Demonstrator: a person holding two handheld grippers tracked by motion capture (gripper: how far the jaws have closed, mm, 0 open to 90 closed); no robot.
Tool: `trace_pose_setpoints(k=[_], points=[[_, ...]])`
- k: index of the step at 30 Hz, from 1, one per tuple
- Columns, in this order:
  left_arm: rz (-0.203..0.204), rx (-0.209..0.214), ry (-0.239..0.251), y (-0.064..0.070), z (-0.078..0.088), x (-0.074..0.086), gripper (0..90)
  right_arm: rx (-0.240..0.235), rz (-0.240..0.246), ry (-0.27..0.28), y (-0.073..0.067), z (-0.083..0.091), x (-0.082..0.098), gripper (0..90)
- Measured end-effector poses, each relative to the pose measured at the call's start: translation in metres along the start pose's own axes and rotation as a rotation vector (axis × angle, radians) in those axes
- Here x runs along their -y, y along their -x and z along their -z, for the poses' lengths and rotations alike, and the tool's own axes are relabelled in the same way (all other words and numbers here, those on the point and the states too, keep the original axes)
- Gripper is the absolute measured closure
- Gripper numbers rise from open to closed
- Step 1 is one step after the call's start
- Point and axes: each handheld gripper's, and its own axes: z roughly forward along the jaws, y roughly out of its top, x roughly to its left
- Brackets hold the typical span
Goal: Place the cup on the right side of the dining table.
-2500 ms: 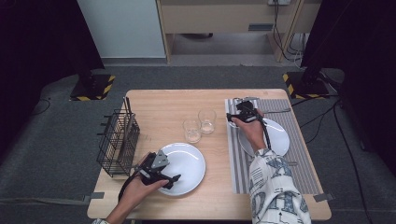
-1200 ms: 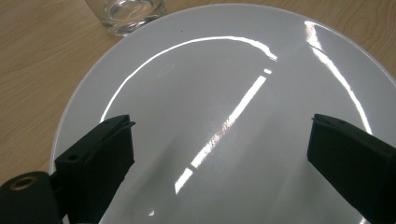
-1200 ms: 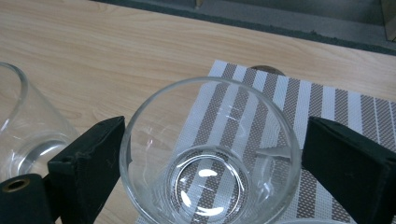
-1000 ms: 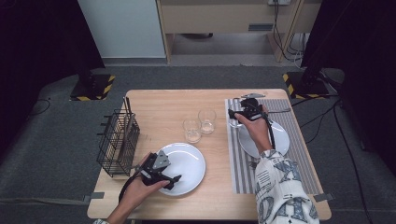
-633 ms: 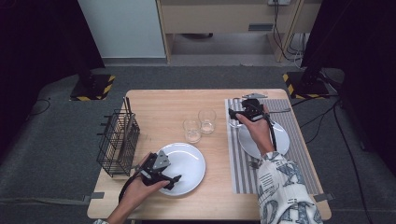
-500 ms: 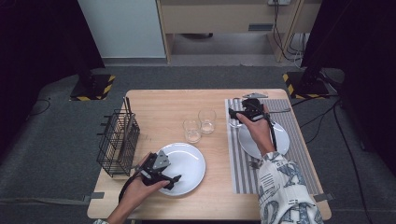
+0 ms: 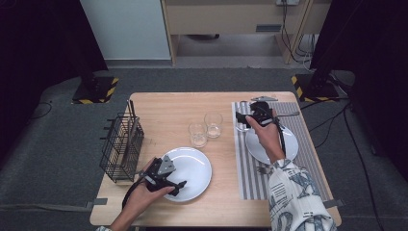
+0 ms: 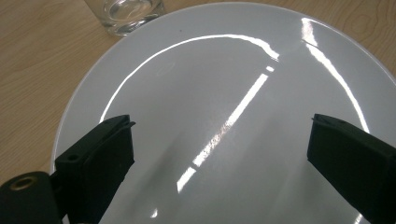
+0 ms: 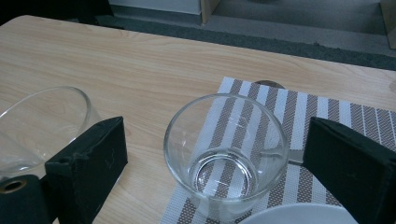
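The right tool (image 9: 212, 154) stands wide open with a clear drinking glass (image 9: 226, 156) between its jaws, neither pad touching it; the glass sits upright at the corner of the striped placemat (image 9: 327, 116), just beside the rim of a white plate (image 9: 299, 215). Closing off-centre could push the smooth glass sideways so that it tips, knocks that plate, or slides off the mat edge onto the table (image 9: 116, 60). A second glass (image 9: 37, 126) stands near the left jaw, and a sweep that way could strike it. The left tool (image 8: 219, 149) hangs equally wide over another white plate (image 8: 224, 93), gripping nothing; lowering it carelessly could skid on the glossy surface.
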Motion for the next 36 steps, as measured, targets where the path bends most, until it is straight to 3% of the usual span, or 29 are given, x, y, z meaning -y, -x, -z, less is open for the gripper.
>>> trace_pose_setpoints(k=[13,27,36], points=[[-0.003,-0.01,0.002,-0.001,0.001,0.0,6.2,-0.003,0.032,0.003,-0.008,0.017,0.005,7.7],[-0.002,-0.008,-0.002,0.0,0.0,0.0,6.1,-0.037,0.041,0.006,-0.015,0.034,0.014,7.2],[0.002,-0.011,-0.001,-0.001,0.001,0.001,6.1,-0.065,0.06,-0.001,-0.026,0.044,0.024,7.2]])
